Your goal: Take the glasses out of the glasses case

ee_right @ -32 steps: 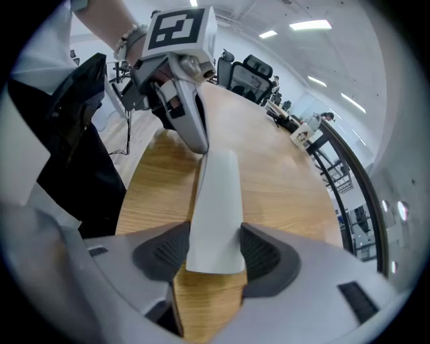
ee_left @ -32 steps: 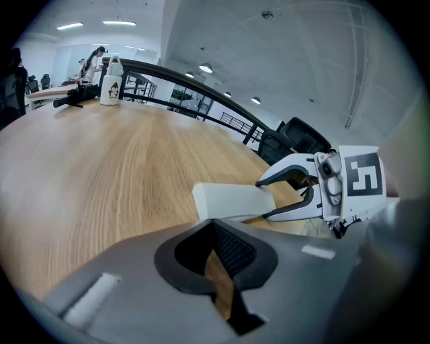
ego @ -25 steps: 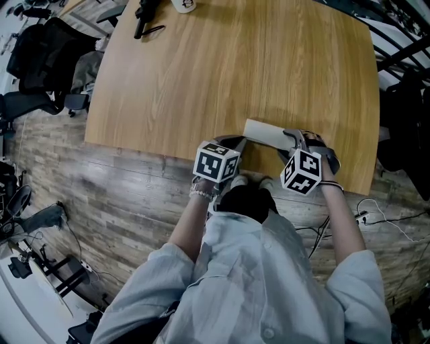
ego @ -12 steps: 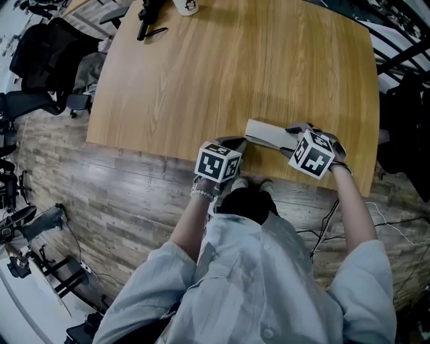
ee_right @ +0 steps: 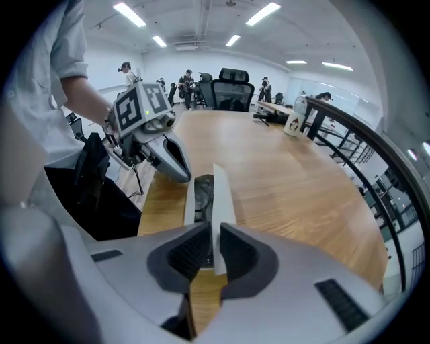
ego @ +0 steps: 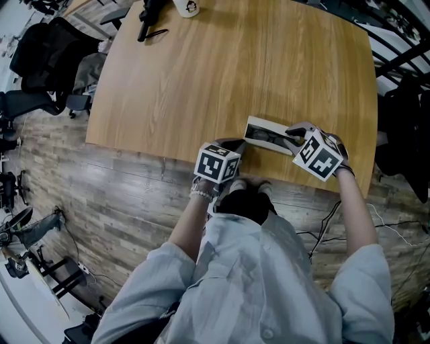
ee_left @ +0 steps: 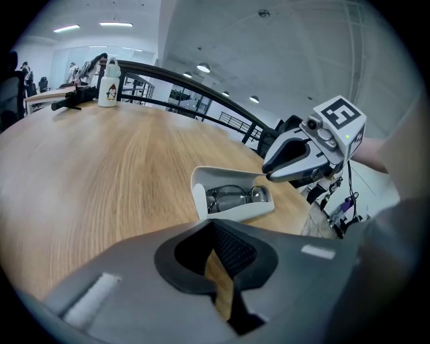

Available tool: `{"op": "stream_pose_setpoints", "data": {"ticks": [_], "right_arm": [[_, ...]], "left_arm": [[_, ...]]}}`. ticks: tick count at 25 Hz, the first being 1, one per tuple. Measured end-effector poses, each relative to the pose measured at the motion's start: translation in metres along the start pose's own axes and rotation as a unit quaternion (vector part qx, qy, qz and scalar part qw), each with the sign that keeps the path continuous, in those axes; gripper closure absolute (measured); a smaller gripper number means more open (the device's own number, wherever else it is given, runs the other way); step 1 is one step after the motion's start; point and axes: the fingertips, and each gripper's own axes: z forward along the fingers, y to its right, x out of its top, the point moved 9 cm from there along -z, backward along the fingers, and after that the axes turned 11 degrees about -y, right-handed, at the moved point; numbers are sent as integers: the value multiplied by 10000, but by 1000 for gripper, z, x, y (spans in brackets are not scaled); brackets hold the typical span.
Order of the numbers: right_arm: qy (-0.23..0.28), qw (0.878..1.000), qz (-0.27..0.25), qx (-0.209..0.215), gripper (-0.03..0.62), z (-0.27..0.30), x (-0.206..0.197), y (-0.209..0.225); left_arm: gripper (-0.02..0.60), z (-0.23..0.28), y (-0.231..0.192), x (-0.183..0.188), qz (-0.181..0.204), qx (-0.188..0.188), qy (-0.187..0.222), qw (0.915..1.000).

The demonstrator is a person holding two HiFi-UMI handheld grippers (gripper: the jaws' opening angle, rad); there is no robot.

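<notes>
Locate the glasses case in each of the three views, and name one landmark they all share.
Head view: glasses case, open, at the table's near edge, right of centre.
Left gripper view: glasses case at centre, just beyond the fingers, glasses visible inside.
Right gripper view: glasses case at centre, its raised lid edge-on.
Shared landmark: the white cup at the table's far edge.

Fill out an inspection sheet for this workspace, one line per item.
Surface: wooden table.
Job's things: glasses case open near the table's near edge, glasses inside.
Clutter: white bottle and black tool at the far edge.
Grippers: left gripper jaws together, empty, short of the case; right gripper has just been closing, pads on the case lid.
Cables: cables on the floor at right.
Surroundings: office chairs, people far off.
</notes>
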Motion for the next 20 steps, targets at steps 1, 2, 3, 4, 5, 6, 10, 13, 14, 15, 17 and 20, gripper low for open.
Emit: {"op": "stream_pose_setpoints", "data": {"ticks": [1,2,3,4,5,6,10,13,14,15,17,20], "right_arm": [[38,10000,14,9,556,-1,1,1],[54,10000,5,-5,560,-1,1,1],[59,10000,-1,-78,562,-1,1,2],[66,9998,21,-202,565,-1,1,4],[81,9993,78,-346,566,-2,1,7],[103,9987,155,-484,568,-2,1,9],[138,9954,350,-885,571,-2,-1,17],[259,9945,414,-922,571,-2,-1,16],[338,9944,446,-900,571,-4,-1,15],[421,9941,475,-881,571,-7,0,15],[543,9938,466,-851,569,-14,3,13],[576,9958,208,-686,536,-21,10,2]], "left_arm": [[577,0,0,0,-5,-4,-3,10000],[577,0,0,0,-10,-11,-5,10000],[577,0,0,1,-14,-18,-6,10000],[577,0,0,1,-15,-23,-5,10000],[578,0,0,1,-13,-25,-3,10000],[577,1,1,1,-12,-25,1,10000],[578,1,2,1,-5,-26,2,10000],[577,1,2,0,-10,-27,-6,10000],[578,1,2,0,-12,-27,-7,10000],[577,1,1,0,-12,-27,-7,10000],[577,0,1,1,-9,-29,-8,10000],[577,1,1,1,-8,-21,-1,10000]]}}
